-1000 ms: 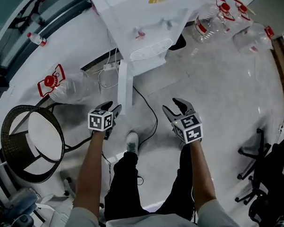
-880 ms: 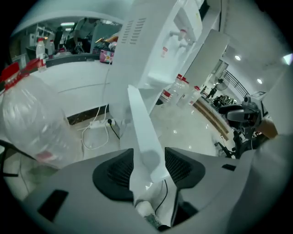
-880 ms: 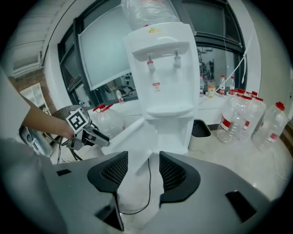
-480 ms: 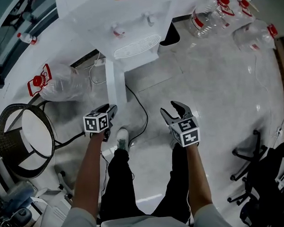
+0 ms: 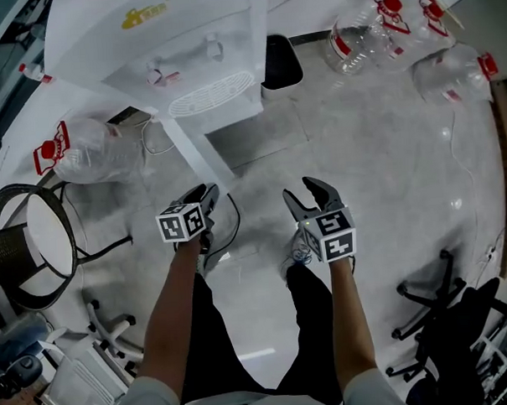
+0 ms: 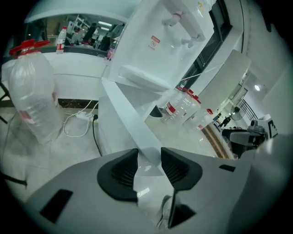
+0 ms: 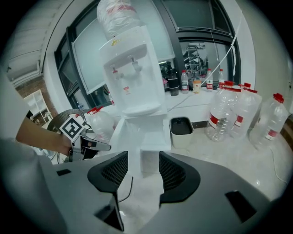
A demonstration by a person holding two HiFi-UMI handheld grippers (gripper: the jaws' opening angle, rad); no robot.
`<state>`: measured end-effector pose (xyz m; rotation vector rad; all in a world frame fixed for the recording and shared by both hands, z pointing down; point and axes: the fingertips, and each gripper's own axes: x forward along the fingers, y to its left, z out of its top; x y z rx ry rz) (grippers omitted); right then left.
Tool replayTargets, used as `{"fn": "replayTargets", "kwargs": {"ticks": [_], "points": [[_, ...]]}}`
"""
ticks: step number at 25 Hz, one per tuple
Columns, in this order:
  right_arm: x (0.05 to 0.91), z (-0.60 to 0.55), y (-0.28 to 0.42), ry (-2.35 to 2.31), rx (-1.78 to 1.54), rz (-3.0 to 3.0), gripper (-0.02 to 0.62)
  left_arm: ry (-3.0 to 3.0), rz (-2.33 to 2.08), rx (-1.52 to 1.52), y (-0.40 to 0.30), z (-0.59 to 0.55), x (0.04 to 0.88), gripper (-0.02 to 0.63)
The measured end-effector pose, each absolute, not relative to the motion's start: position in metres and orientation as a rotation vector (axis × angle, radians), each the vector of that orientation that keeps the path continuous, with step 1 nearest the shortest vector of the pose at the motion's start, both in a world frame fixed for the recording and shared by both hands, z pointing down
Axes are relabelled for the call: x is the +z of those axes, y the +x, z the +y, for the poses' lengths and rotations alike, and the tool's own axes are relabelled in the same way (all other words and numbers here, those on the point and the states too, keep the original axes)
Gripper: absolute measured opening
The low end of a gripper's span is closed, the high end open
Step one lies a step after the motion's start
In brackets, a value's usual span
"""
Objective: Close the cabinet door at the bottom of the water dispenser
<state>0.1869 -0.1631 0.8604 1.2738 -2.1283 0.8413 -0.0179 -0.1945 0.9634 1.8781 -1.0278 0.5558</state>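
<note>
The white water dispenser (image 5: pixel 188 49) stands at the top of the head view, its bottom cabinet door (image 5: pixel 197 154) swung out toward me. My left gripper (image 5: pixel 205 198) is at the door's free end. In the left gripper view the door's edge (image 6: pixel 128 114) runs down between the jaws of my left gripper (image 6: pixel 149 167). They are closing, and I see no pad pressed on the door. My right gripper (image 5: pixel 308 195) hangs open to the right of the door. Nothing lies between the jaws of my right gripper (image 7: pixel 143 170), which face the open cabinet (image 7: pixel 146 137).
Empty water bottles (image 5: pixel 372 33) lie at the upper right and one more bottle (image 5: pixel 92 154) at the left. A black bin (image 5: pixel 281 62) stands beside the dispenser. A round wire basket (image 5: pixel 29 241) is at far left, a cable (image 5: pixel 229 224) crosses the floor, and a chair base (image 5: pixel 434 307) is at lower right.
The person has stepped sideways, and both grippers moved with them. The door now shows slanted instead of straight up the view. The left jaws have narrowed around its edge.
</note>
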Motion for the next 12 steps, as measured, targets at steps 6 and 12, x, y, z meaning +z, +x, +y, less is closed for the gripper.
{"fn": "replayTargets", "kwargs": {"ticks": [6,12], "points": [[0.863,-0.172,0.235,1.240,0.842,-2.139,0.239,1.775,-1.149,0.326,0.038,-0.229,0.963,0.183],[0.875,-0.190,0.290,1.265,0.841,-2.124,0.238,1.731,-1.214,0.196,0.085,-0.280,0.964,0.207]]}}
